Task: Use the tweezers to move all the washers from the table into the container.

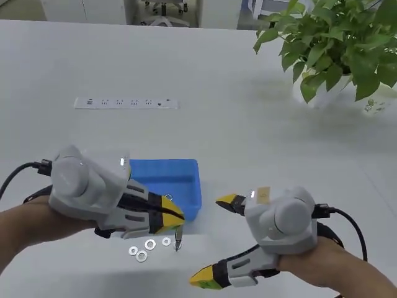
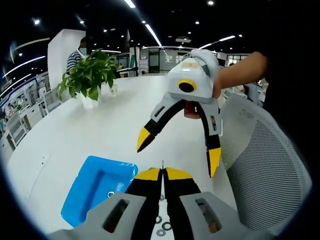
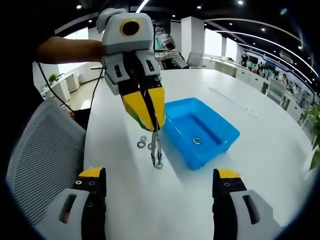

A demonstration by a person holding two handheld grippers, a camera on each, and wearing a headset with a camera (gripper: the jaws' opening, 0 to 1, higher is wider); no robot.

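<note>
Bright blue container (image 1: 167,164), plain white table (image 1: 217,81), shiny silver washers (image 1: 149,244) and matching silvery tweezers (image 3: 156,150). Pale grey on both left gripper (image 1: 178,215) and right gripper (image 1: 214,241), yellow-and-black at the jaw tips. Green leaves on the plant (image 1: 335,43), white power strip (image 1: 126,103) with dark markings.

Glossy blue plastic is seen on the container (image 1: 166,166), bright metal on the washers (image 1: 149,244), a smooth matt desk (image 1: 205,81).

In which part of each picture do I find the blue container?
Head view: the blue container lies low, left of centre.
Left gripper view: the blue container lies at lower left.
Right gripper view: the blue container lies right of centre.
Shared landmark: the loose washers on the table beside it.
</note>
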